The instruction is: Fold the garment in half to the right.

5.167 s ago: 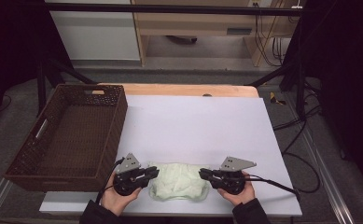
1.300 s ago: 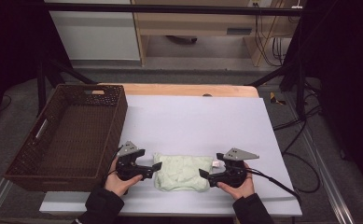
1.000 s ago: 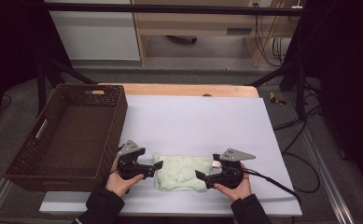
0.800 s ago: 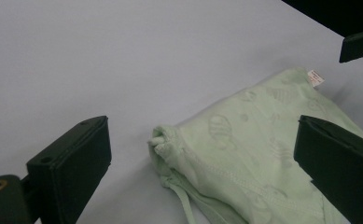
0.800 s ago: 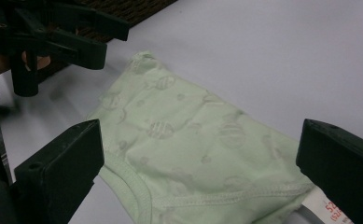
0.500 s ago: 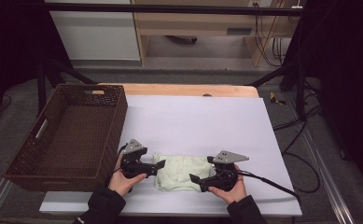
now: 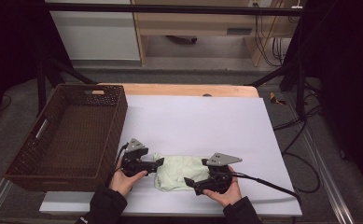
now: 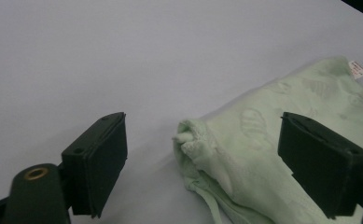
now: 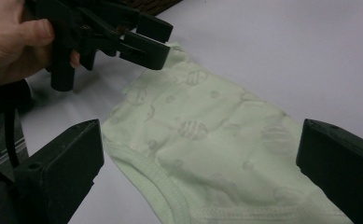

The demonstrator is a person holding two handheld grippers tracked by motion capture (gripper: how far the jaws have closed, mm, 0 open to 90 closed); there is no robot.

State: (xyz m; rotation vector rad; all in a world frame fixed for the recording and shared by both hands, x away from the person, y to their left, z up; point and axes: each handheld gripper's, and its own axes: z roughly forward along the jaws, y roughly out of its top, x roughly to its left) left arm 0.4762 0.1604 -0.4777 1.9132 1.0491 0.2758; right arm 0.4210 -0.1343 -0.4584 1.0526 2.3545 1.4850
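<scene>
The pale green garment [image 7: 179, 171] lies folded on the white table cover [image 7: 202, 121], just right of the wicker basket [image 7: 67, 133], likely its destination. The left gripper [image 8: 202, 158] has just been closing, its jaws apart around the bunched corner without pinching it (the cloth looks loose there). The right gripper [image 9: 202, 172] straddles the opposite hem, jaws wide, gripping nothing. Nothing blocks the way to the basket.

Soft, even light falls on the white table [image 7: 207, 116], while the room's edges stay dark. Shadows are faint. The close views look slightly soft and grainy.
</scene>
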